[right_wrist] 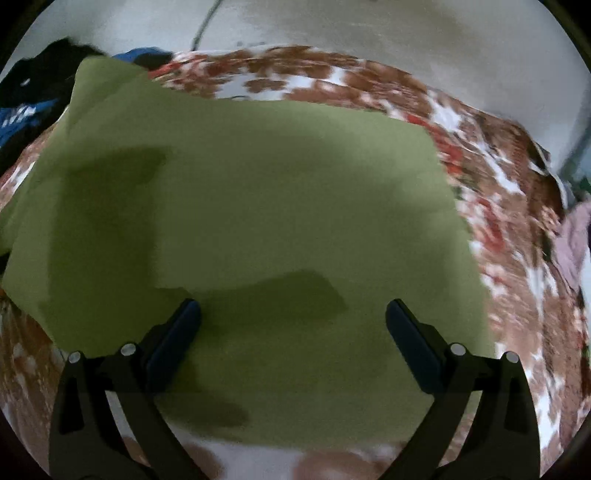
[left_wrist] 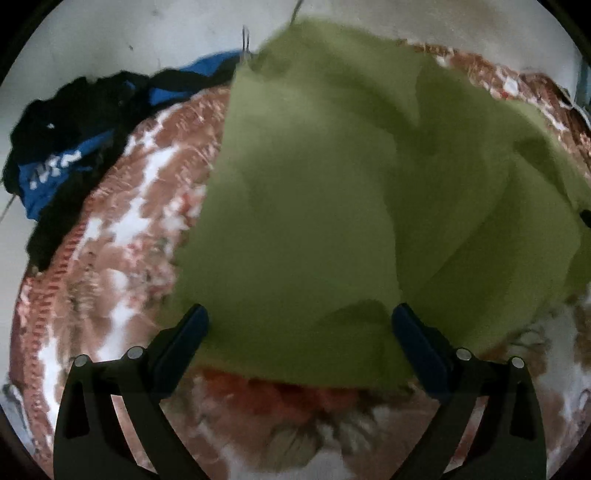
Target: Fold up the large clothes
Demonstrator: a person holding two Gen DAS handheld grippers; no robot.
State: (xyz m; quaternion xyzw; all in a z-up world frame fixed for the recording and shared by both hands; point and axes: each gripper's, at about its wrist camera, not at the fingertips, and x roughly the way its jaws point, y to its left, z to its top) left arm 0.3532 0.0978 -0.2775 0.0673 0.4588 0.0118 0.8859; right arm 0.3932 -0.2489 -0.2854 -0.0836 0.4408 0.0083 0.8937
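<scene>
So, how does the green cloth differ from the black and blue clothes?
The green cloth lies spread fairly flat in front of both grippers; the black and blue clothes sit crumpled in a pile at the far left. The green cloth is plain; the pile shows white lettering. Both rest on the patterned bedcover.

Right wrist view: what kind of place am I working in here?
Probably a bedroom at home: the green garment lies spread on a brown-and-white floral bedspread, a pile of dark and blue clothes waits at its edge, and a plain pale wall stands behind.
</scene>
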